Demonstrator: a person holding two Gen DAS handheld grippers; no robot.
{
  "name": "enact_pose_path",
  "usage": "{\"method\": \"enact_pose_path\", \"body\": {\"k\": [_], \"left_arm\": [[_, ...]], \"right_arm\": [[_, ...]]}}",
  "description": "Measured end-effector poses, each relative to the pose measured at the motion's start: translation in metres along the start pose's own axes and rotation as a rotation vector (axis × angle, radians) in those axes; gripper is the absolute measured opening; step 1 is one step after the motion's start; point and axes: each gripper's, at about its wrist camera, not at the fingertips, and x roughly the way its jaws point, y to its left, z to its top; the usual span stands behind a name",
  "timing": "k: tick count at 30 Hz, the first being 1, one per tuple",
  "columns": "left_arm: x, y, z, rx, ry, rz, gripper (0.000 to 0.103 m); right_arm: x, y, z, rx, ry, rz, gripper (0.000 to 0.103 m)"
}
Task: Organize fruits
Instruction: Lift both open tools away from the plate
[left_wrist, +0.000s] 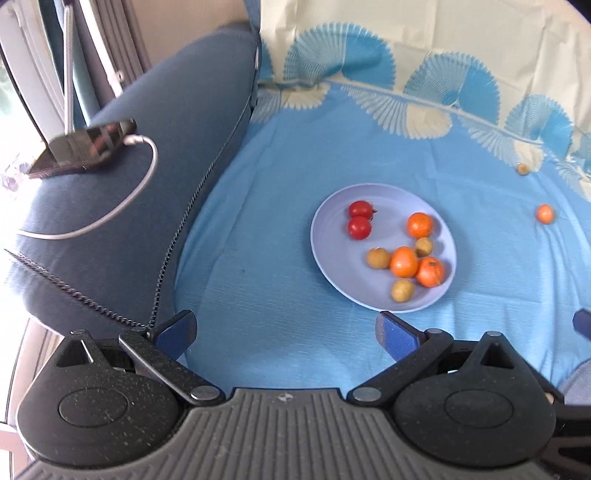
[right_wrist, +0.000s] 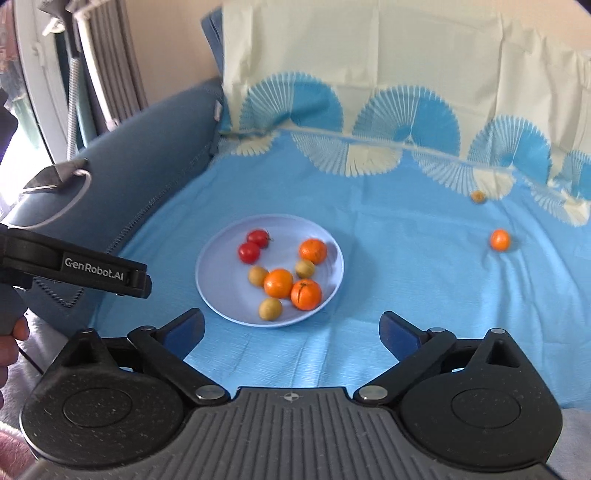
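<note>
Your left gripper (left_wrist: 286, 334) and right gripper (right_wrist: 291, 334) both hover with fingers spread wide, gripping nothing. Ahead of them a smooth, round lavender plate (right_wrist: 221, 302) sits on the finely ribbed blue bedsheet (right_wrist: 406, 258) — it carries two glossy red tomatoes (right_wrist: 253, 246), three dimpled oranges (right_wrist: 291, 282) and three small tan fruits (right_wrist: 270, 309). One more orange (right_wrist: 500, 240) and a tan fruit (right_wrist: 478, 196) lie well apart on the sheet, far right.
</note>
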Motion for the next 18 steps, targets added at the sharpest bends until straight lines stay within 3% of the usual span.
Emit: {"method": "enact_pose_path", "body": {"k": [18], "left_arm": [[-0.075, -0.015, -0.034, 0.045, -0.136, 0.011, 0.103]], "right_arm": [[-0.077, 0.001, -0.017, -0.003, -0.164, -0.011, 0.102]]}}
